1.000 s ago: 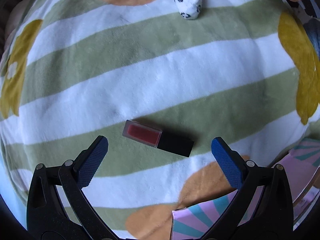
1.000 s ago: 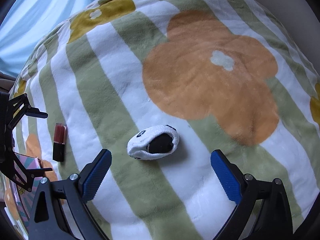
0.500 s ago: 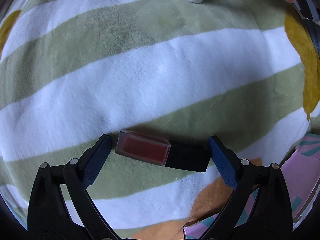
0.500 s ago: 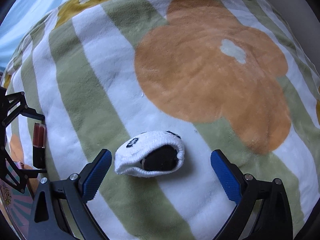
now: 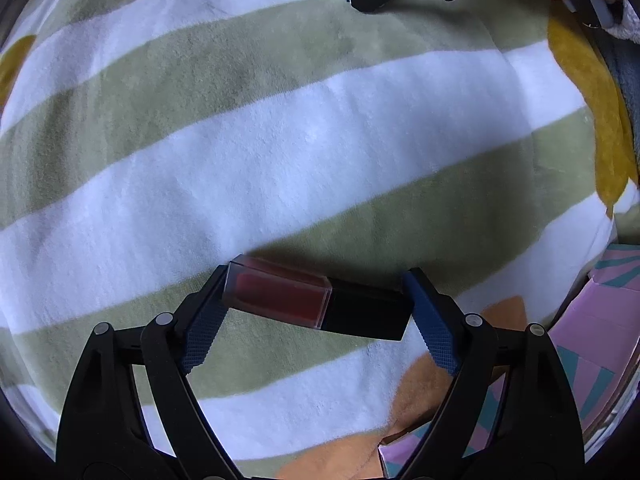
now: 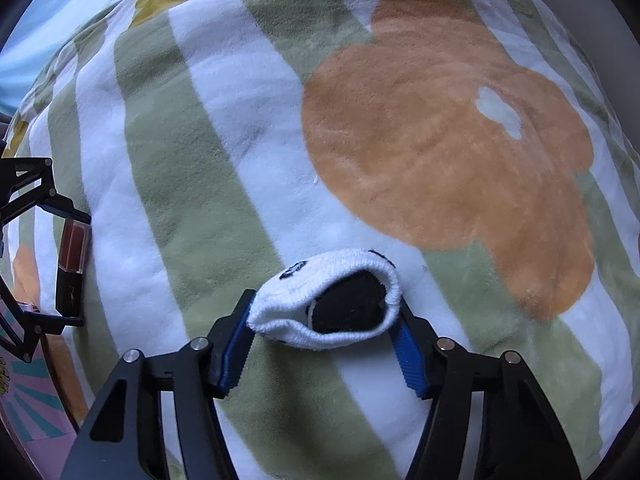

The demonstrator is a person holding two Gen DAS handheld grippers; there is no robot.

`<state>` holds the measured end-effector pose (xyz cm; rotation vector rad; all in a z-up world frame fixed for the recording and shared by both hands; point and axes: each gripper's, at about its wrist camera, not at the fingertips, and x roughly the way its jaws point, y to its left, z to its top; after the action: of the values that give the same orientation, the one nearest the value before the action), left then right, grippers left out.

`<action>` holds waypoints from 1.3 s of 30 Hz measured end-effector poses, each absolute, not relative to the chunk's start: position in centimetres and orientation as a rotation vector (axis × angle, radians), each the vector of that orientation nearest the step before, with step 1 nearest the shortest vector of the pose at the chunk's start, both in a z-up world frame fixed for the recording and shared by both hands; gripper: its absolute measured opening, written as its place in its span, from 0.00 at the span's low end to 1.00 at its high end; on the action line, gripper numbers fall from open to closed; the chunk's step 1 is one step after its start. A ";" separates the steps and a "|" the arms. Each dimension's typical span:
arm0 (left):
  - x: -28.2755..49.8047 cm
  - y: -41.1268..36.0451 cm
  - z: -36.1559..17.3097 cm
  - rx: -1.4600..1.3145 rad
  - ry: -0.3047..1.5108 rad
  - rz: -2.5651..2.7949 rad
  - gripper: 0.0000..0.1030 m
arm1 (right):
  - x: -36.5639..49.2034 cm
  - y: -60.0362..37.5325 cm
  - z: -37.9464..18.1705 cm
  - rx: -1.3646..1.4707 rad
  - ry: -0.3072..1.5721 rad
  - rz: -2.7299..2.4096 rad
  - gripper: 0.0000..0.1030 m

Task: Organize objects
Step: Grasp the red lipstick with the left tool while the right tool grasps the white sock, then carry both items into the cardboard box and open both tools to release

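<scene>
Lipstick (image 5: 316, 305) between closing left fingers (image 5: 200, 332); sock (image 6: 326, 300) between right fingers (image 6: 234, 350).

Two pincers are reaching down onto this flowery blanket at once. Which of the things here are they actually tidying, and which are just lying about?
Being tidied:
- lip tint tube, between the closing left gripper
- rolled white sock, between the closing right gripper

Just lying about:
- striped blanket underneath
- pink patterned box at the edge; possibly where things go, but I cannot tell
</scene>
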<state>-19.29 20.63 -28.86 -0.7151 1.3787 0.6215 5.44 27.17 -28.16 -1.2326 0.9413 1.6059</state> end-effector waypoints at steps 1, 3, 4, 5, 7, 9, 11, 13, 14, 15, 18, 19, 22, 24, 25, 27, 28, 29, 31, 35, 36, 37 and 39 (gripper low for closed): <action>-19.4 20.5 -28.6 -0.717 1.380 0.626 0.82 | 5.5 27.2 -28.0 -1.233 0.940 1.608 0.55; -19.4 20.2 -28.1 -0.722 1.379 0.637 0.82 | 5.6 27.1 -27.5 -1.233 0.934 1.615 0.55; -19.5 20.0 -27.6 -0.729 1.375 0.649 0.82 | 5.7 27.1 -27.1 -1.232 0.930 1.620 0.55; -19.5 19.9 -27.3 -0.737 1.369 0.659 0.82 | 5.8 27.1 -26.7 -1.230 0.925 1.625 0.55; -19.4 19.5 -26.2 -0.756 1.352 0.688 0.82 | 5.9 27.1 -25.7 -1.228 0.912 1.642 0.55; -19.2 19.2 -25.1 -0.768 1.337 0.720 0.82 | 6.0 27.0 -24.6 -1.230 0.902 1.670 0.55; -18.9 18.8 -23.8 -0.786 1.320 0.754 0.82 | 6.2 26.8 -23.4 -1.229 0.898 1.699 0.55; -18.5 18.4 -22.1 -0.799 1.287 0.807 0.82 | 6.4 26.6 -21.9 -1.235 0.886 1.729 0.55; -18.3 18.1 -21.3 -0.807 1.271 0.830 0.82 | 6.0 26.4 -21.1 -1.235 0.877 1.743 0.55; -18.0 17.8 -20.4 -0.818 1.251 0.860 0.82 | 6.1 26.0 -20.3 -1.235 0.871 1.760 0.55; -17.9 16.6 -18.3 -0.837 1.213 0.932 0.82 | 6.2 24.3 -17.9 -1.249 0.848 1.811 0.55; -17.5 16.1 -17.4 -0.848 1.199 0.963 0.82 | 5.0 24.0 -17.5 -1.266 0.845 1.828 0.55; -11.2 15.4 -15.9 -0.902 1.145 1.051 0.82 | 4.7 23.6 -16.2 -1.305 0.850 1.884 0.55; -9.1 14.7 -15.1 -0.923 1.115 1.106 0.82 | 5.1 23.1 -15.3 -1.332 0.842 1.909 0.55; -8.4 14.3 -14.4 -0.938 1.102 1.138 0.82 | 5.3 22.7 -14.7 -1.339 0.838 1.918 0.55; -7.0 13.8 -14.0 -0.967 1.066 1.193 0.82 | 5.7 22.2 -13.6 -1.350 0.835 1.940 0.55; -6.5 13.5 -13.3 -0.986 1.044 1.223 0.82 | 5.8 21.9 -13.1 -1.352 0.832 1.952 0.55; -6.1 13.2 -12.6 -1.006 1.023 1.251 0.82 | 5.9 21.7 -12.7 -1.357 0.826 1.963 0.55; -5.1 12.9 -11.7 -1.039 0.984 1.303 0.82 | 6.1 21.0 -11.5 -1.366 0.803 1.993 0.55; -3.2 12.2 -9.5 -1.063 0.935 1.417 0.82 | 6.5 19.7 -9.7 -1.392 0.738 2.057 0.55; -2.8 11.9 -8.9 -1.079 0.906 1.453 0.82 | 6.6 19.4 -9.3 -1.399 0.722 2.073 0.55; -2.5 11.7 -8.5 -1.091 0.880 1.485 0.82 | 6.7 19.2 -9.0 -1.403 0.704 2.087 0.55; -1.8 11.2 -7.9 -1.112 0.831 1.554 0.82 | 7.1 18.7 -8.5 -1.407 0.676 2.113 0.55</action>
<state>-1.81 11.23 -7.87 -1.1121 0.8315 1.5542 7.09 18.70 -8.48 -1.4074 0.6763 2.1131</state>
